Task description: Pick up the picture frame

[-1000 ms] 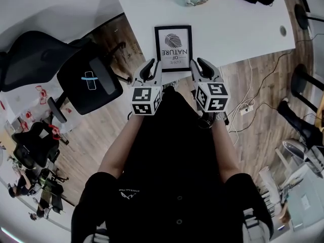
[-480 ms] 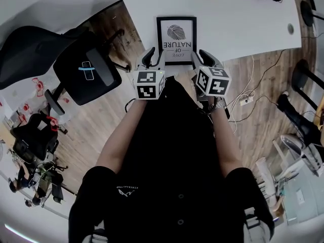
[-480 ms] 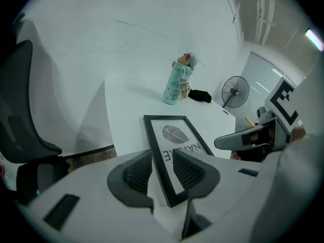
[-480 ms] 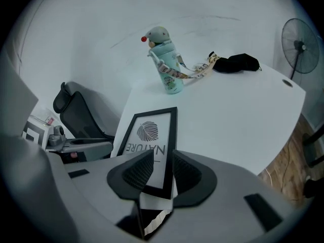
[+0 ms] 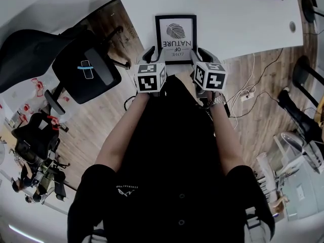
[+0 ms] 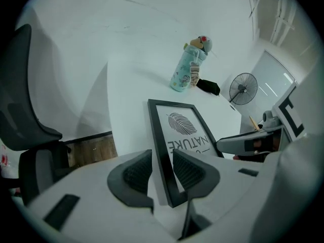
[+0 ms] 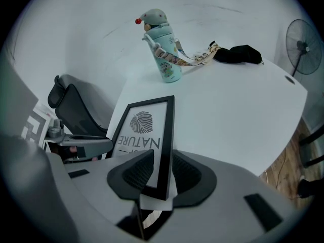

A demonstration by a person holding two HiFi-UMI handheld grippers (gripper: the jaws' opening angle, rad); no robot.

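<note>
Picture frame (image 5: 175, 31), black border, leaf print, lying flat at the near edge of the white table (image 5: 243, 24).
Left gripper (image 6: 162, 161): jaws wide apart astride the frame's left rail near its near corner, pads not pressing on it. Right gripper (image 7: 162, 168): jaws likewise wide, astride the right rail, no grip. Pale green bottle (image 7: 163, 47) stands farther back on the table.

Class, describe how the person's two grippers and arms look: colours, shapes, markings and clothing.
The left gripper and the right gripper both have pale grey bodies and curved dark grey fingers with ribbed pads. Each carries a white cube printed with black square markers. The person wears a black short-sleeved top, so the forearms are uncovered.
</note>
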